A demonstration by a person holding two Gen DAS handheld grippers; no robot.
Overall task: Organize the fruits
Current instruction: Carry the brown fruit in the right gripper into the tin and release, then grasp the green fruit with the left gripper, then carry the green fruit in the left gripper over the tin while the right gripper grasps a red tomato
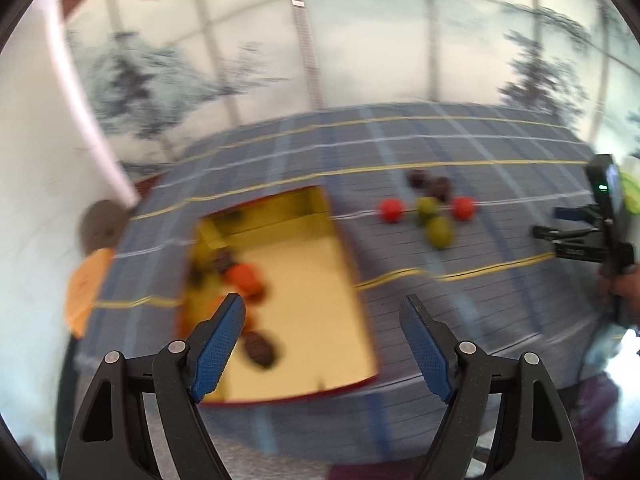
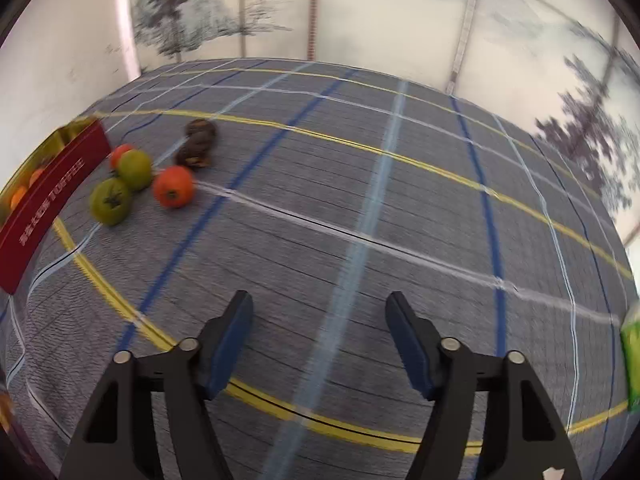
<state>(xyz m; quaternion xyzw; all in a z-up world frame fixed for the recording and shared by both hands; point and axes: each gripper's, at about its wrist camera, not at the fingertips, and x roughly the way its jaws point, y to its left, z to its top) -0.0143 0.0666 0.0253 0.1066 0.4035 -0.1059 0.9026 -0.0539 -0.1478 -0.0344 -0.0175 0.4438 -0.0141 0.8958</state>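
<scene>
A red box with a yellow inside (image 1: 304, 280) lies open on the plaid tablecloth. It holds orange fruits (image 1: 242, 276) and dark fruits (image 1: 260, 350) along its left side. My left gripper (image 1: 322, 312) is open and empty, above the box's near end. On the cloth to the right lie two red fruits (image 1: 391, 210), two green fruits (image 1: 439, 231) and two dark fruits (image 1: 440, 188). My right gripper (image 2: 319, 306) is open and empty above bare cloth, well right of that group (image 2: 173, 186). The box's red side (image 2: 52, 196) shows at the left.
The blue-grey plaid cloth (image 2: 360, 200) covers the table up to a wall with a tree painting. A green packet (image 2: 632, 364) lies at the table's right edge. The other hand-held gripper (image 1: 588, 236) shows at the right of the left wrist view.
</scene>
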